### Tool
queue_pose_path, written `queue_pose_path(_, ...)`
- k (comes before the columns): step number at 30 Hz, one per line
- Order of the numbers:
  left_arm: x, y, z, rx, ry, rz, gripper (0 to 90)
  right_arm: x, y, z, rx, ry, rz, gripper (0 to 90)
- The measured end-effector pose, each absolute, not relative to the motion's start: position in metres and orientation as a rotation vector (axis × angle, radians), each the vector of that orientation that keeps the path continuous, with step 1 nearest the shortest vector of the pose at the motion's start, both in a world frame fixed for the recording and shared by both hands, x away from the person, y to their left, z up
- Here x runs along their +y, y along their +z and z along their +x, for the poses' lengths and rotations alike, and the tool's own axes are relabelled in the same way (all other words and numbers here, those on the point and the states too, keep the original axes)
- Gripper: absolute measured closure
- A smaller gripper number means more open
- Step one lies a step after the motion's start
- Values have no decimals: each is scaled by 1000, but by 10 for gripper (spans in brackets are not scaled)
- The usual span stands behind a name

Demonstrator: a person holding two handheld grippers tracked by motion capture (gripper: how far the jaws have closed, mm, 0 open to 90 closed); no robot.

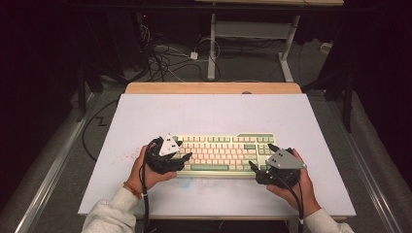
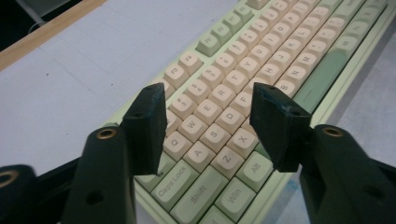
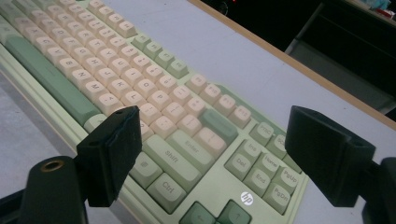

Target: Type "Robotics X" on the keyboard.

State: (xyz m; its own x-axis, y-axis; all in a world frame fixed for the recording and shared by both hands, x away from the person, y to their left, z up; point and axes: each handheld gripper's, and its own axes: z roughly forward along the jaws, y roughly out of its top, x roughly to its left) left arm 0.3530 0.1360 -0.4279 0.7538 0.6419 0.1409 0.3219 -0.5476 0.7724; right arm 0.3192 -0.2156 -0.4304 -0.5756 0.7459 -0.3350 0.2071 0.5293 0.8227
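You're at a lab bench, white table under a fixed camera, cables tangled on the floor, desk frame behind, dark surround.

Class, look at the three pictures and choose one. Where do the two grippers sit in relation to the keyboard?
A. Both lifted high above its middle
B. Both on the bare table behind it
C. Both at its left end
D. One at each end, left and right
D: in the high view the left gripper is at the left end of the keyboard and the right gripper at its right end.
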Motion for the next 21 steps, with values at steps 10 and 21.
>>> queue_pose_path(10, 129, -429, 360, 702, 504, 2203, 615, -216, -432, 319, 2095, 991, 767, 243)
queue_pose_path(21, 123, -430, 366, 699, 508, 2216, 613, -224, -428, 325, 2136, 1054, 785, 507)
